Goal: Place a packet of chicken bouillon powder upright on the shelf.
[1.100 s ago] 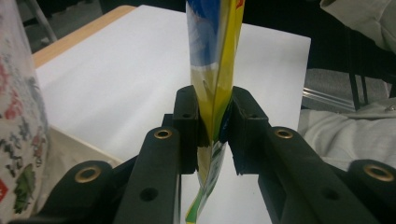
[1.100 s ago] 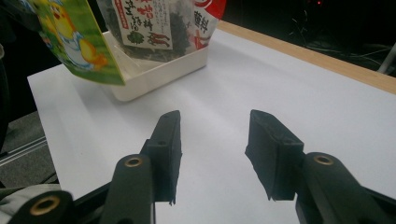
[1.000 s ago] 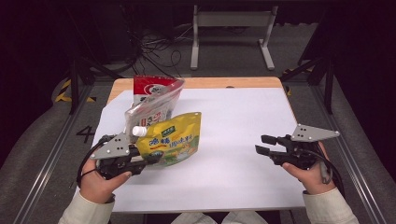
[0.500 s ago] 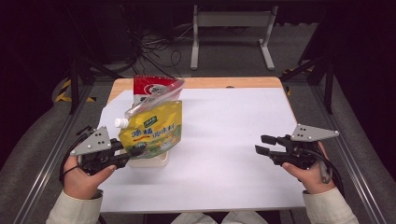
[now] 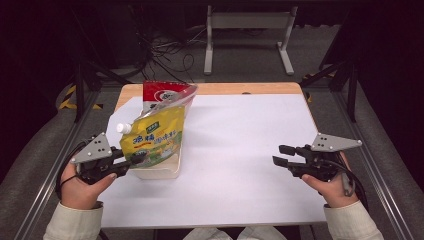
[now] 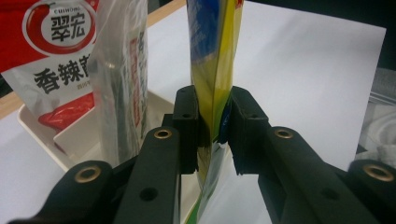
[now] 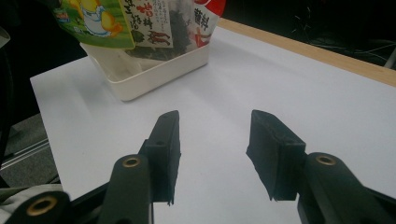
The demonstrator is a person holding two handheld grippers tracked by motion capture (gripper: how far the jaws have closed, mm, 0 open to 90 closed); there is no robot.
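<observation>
At the left of the high view, the left hand-held gripper is being held low over the tabletop, its jaws clamped on the lower edge of a yellow spouted pouch. In the left gripper view the pouch is being seen edge-on, pinched between the two black pads and standing upright. The pouch is being kept at the near end of a white tray, its white cap pointing up and to the left. Behind it, a clear packet with dark contents and a red-and-white sachet are being propped upright in the same tray — the sachet at the far end, toward the wooden edge of the tabletop. Well apart, at the right of the high view, the right hand-held gripper is being held just above the bare white surface, pointing left toward the tray; its jaws are standing spread with nothing between them, as is being shown in the right gripper view
</observation>
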